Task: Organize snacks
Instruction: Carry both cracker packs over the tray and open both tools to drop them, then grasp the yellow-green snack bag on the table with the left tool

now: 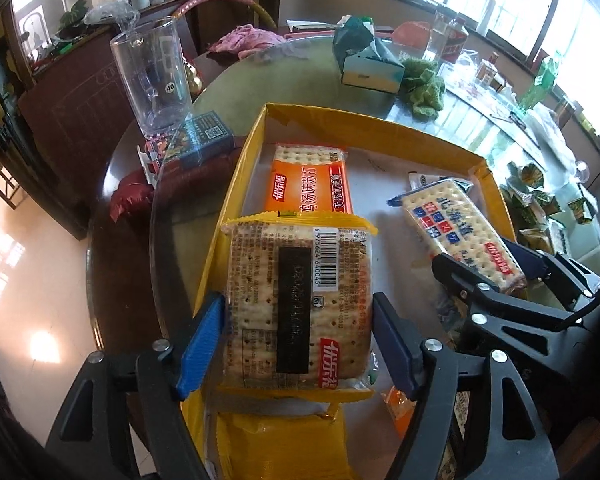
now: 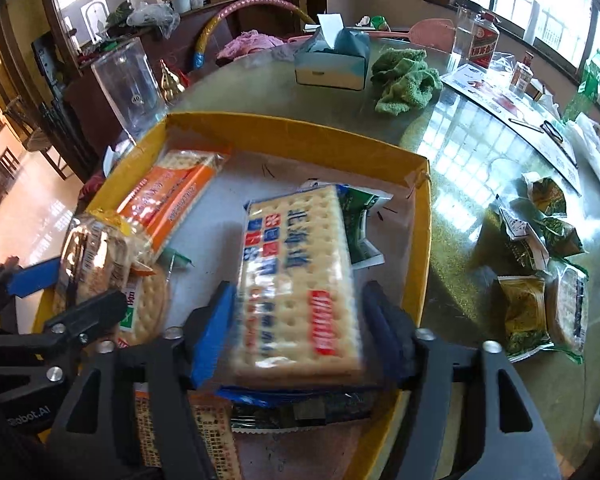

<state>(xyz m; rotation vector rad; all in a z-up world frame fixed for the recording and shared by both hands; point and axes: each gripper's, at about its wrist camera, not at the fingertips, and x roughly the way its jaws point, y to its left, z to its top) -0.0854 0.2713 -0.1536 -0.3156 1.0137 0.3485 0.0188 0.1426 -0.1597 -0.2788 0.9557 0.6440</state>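
A yellow box (image 1: pixel 364 130) (image 2: pixel 300 124) sits on the glass table. An orange cracker pack (image 1: pixel 306 184) (image 2: pixel 172 196) lies inside at its far left. My left gripper (image 1: pixel 300 332) is shut on a yellow-edged cracker pack (image 1: pixel 300 300), barcode side up, over the box's near left; it also shows in the right wrist view (image 2: pixel 88 264). My right gripper (image 2: pixel 300 328) is shut on a blue-and-red cracker pack (image 2: pixel 296 280) (image 1: pixel 460 232) over the box's right half. A green pack (image 2: pixel 360 224) lies under it.
Several loose green snack packs (image 2: pixel 540 300) lie on the table right of the box. A tissue box (image 2: pixel 332 60), green cloth (image 2: pixel 404 80), clear cup (image 1: pixel 152 76) and small blue box (image 1: pixel 204 140) stand beyond the box. The table edge falls off at left.
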